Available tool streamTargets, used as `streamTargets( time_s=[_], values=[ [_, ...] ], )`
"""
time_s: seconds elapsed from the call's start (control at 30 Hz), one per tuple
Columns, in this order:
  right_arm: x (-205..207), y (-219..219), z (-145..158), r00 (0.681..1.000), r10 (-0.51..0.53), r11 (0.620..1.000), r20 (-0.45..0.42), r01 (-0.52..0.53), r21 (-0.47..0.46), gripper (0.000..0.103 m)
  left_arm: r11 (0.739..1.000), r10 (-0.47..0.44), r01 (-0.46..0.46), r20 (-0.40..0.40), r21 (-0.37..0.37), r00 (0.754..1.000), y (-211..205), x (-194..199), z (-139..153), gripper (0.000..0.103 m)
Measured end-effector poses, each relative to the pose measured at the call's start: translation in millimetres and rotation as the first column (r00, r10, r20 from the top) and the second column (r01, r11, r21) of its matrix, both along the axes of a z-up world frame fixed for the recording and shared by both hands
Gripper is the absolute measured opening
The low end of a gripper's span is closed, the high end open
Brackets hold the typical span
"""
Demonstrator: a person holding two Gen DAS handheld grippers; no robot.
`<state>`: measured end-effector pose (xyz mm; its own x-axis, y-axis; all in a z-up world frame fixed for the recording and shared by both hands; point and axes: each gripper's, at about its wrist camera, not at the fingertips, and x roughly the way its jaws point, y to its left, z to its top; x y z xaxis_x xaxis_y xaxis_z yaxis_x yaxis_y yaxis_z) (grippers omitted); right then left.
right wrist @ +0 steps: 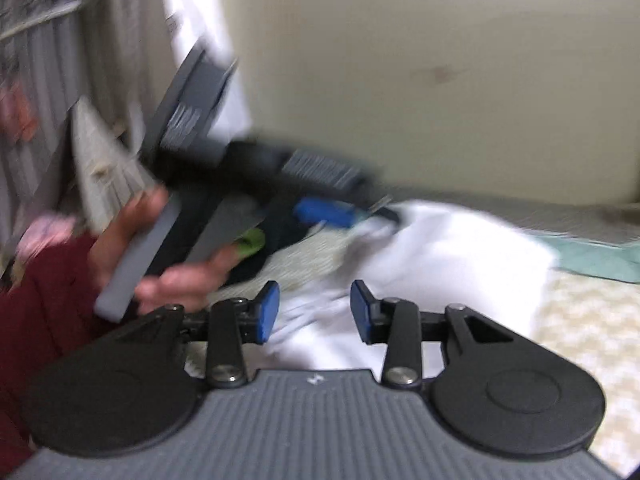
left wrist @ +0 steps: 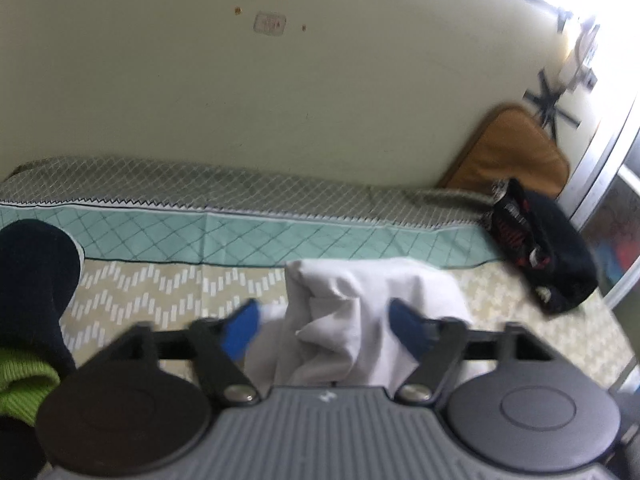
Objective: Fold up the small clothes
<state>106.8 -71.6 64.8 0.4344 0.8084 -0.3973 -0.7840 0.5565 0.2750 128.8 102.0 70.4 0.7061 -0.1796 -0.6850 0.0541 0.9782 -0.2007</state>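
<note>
A white garment (left wrist: 360, 300) lies bunched on the patterned bedspread (left wrist: 160, 288). My left gripper (left wrist: 326, 330) straddles the bunch, with its blue pads apart on either side; the cloth sits between them and I see no clear pinch. In the right wrist view the same white garment (right wrist: 460, 256) spreads under my right gripper (right wrist: 316, 312), whose jaws stand apart with nothing gripped. The left tool shows there too, held in a hand (right wrist: 168, 276), with one of its blue fingers (right wrist: 328, 212) at the cloth's far edge.
A dark navy garment (left wrist: 36, 280) with a green cuff (left wrist: 24, 380) lies at the left. A black garment with red print (left wrist: 540, 248) sits at the right by a brown cushion (left wrist: 508, 152). The wall (left wrist: 280, 100) runs behind the bed. A maroon sleeve (right wrist: 40, 312) is at the left.
</note>
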Motion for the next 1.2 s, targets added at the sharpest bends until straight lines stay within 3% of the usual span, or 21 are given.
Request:
streamTargets(
  time_s=[0.03, 0.07, 0.17, 0.33, 0.4, 0.43, 0.5, 0.6, 0.7, 0.77, 0.9, 1.0, 1.2],
  values=[
    [3, -7, 0, 0.999, -0.048, 0.999, 0.004, 0.048, -0.004, 0.041, 1.0, -0.013, 0.013, -0.02, -0.005, 1.0, -1, 4, -4, 0.029],
    [9, -13, -2, 0.996, -0.092, 0.996, -0.003, 0.092, -0.016, 0.037, 1.0, -0.02, 0.019, -0.03, -0.014, 0.999, -1, 6, -8, 0.025],
    [23, -15, -16, 0.987, -0.149, 0.987, -0.066, 0.144, -0.074, 0.022, 1.0, -0.006, 0.006, -0.011, -0.01, 1.0, 4, 5, -8, 0.018],
    [29, -2, -41, 0.98, -0.141, 0.98, -0.14, 0.119, -0.157, 0.02, 0.999, 0.032, -0.033, -0.028, -0.043, 0.999, 23, 6, -13, 0.018],
    [29, 3, -50, 0.98, -0.142, 0.978, -0.14, 0.118, -0.17, 0.018, 0.997, 0.073, -0.073, -0.037, -0.001, 0.997, 26, 7, -20, 0.018],
    [30, 3, -51, 0.981, -0.143, 0.979, -0.132, 0.12, -0.165, 0.018, 0.995, 0.093, -0.092, -0.047, 0.024, 0.995, 25, 8, -24, 0.01],
    [31, -6, -51, 0.979, -0.145, 0.98, -0.142, 0.122, -0.157, 0.018, 0.985, 0.145, -0.135, -0.086, 0.108, 0.986, 23, 13, -36, 0.007],
    [28, -19, -45, 0.977, -0.142, 0.983, -0.161, 0.12, -0.137, 0.02, 0.979, 0.181, -0.165, -0.133, 0.12, 0.975, 28, 13, -52, 0.007],
    [23, -30, -41, 0.976, -0.136, 0.988, -0.171, 0.121, -0.097, 0.025, 0.973, 0.214, -0.201, -0.115, 0.113, 0.97, 34, 3, -48, 0.012],
    [21, -43, -36, 0.974, -0.138, 0.99, -0.178, 0.132, -0.044, 0.035, 0.967, 0.23, -0.216, -0.1, 0.134, 0.968, 36, -3, -46, 0.012],
    [23, -69, -30, 0.966, -0.159, 0.983, -0.202, 0.174, 0.057, 0.044, 0.956, 0.25, -0.231, -0.091, 0.182, 0.964, 37, -10, -46, 0.025],
    [35, -72, -34, 0.952, -0.187, 0.973, -0.241, 0.213, 0.086, 0.053, 0.949, 0.265, -0.243, -0.091, 0.2, 0.96, 39, -15, -50, 0.032],
    [51, -81, -57, 0.905, -0.213, 0.961, -0.368, 0.263, 0.091, 0.058, 0.94, 0.284, -0.26, -0.08, 0.221, 0.956, 39, -21, -49, 0.043]
  ],
)
